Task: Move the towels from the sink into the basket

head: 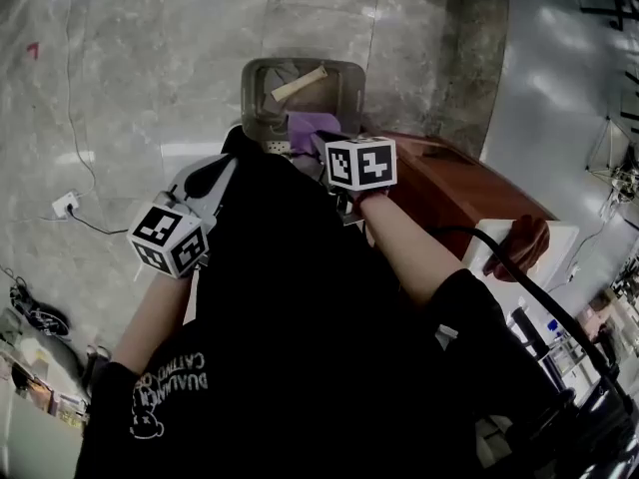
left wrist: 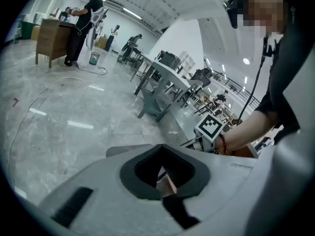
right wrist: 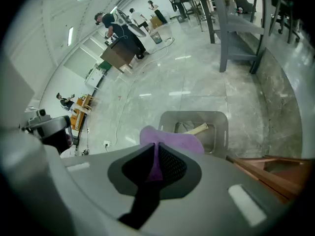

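The grey basket (head: 255, 78) stands on the floor below me with a beige towel (head: 300, 83) lying in it. My right gripper (right wrist: 156, 154) is shut on a purple towel (right wrist: 172, 139), which hangs just above the near rim of the basket (right wrist: 216, 117). In the head view the purple towel (head: 312, 125) sits in front of the right marker cube (head: 361, 163). My left gripper (left wrist: 165, 178) is beside it at the left, with its cube (head: 170, 238) lower. A brown and pale sliver shows between its jaws. I cannot make out what it is.
A red-brown cabinet (head: 439, 183) stands right of the basket. A red-brown cloth (head: 526, 239) lies on a white sink edge at the right. A wall socket with a cable (head: 65, 205) is on the floor at the left. People and tables stand far off.
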Motion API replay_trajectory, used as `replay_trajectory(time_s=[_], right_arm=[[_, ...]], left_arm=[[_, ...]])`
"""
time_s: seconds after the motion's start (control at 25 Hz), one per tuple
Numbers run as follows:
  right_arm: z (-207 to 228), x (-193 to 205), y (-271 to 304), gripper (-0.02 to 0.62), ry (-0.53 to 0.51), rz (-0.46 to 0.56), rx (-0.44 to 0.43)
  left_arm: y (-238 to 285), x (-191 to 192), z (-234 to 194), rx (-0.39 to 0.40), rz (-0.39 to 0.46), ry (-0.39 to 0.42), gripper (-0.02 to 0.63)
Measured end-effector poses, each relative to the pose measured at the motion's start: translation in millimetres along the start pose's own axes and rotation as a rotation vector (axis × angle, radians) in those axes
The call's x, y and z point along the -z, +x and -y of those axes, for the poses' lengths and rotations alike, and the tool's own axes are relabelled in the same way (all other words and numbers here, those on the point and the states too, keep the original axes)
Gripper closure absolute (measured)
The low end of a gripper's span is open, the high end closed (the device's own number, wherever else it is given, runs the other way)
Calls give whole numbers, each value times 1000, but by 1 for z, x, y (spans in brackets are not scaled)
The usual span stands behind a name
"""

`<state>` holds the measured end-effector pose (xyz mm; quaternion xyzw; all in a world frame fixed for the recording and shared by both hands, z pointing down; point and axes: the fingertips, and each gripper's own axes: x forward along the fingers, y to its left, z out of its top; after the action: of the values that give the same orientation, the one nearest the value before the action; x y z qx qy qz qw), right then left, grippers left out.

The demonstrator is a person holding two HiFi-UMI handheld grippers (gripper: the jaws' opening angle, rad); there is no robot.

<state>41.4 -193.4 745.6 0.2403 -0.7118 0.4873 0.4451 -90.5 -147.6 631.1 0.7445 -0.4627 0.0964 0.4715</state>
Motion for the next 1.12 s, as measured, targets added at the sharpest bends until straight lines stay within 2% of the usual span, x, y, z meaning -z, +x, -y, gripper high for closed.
replay_trajectory(time_s=[0.16,0.32,0.64,0.84,1.0,1.12], right_arm=[[23,6,29,563,23,-38,30],[42,1,55,563,81,-8,10],[95,17,129,563,182,-46,48],[116,33,181,563,204,-79,42],[135,45,221,563,191,-90,56],[151,53,245,563,202,-94,85]], left_arm=[[25,6,-37,-25,-36,-32,604],[53,15,-66,-21,-39,-76,604],[108,65,-118,16,-134,-91,606],[139,106,-157,15,-227,-18,606],[165,139,-179,48,-265,33,606],[185,155,-194,77,-270,37,606]])
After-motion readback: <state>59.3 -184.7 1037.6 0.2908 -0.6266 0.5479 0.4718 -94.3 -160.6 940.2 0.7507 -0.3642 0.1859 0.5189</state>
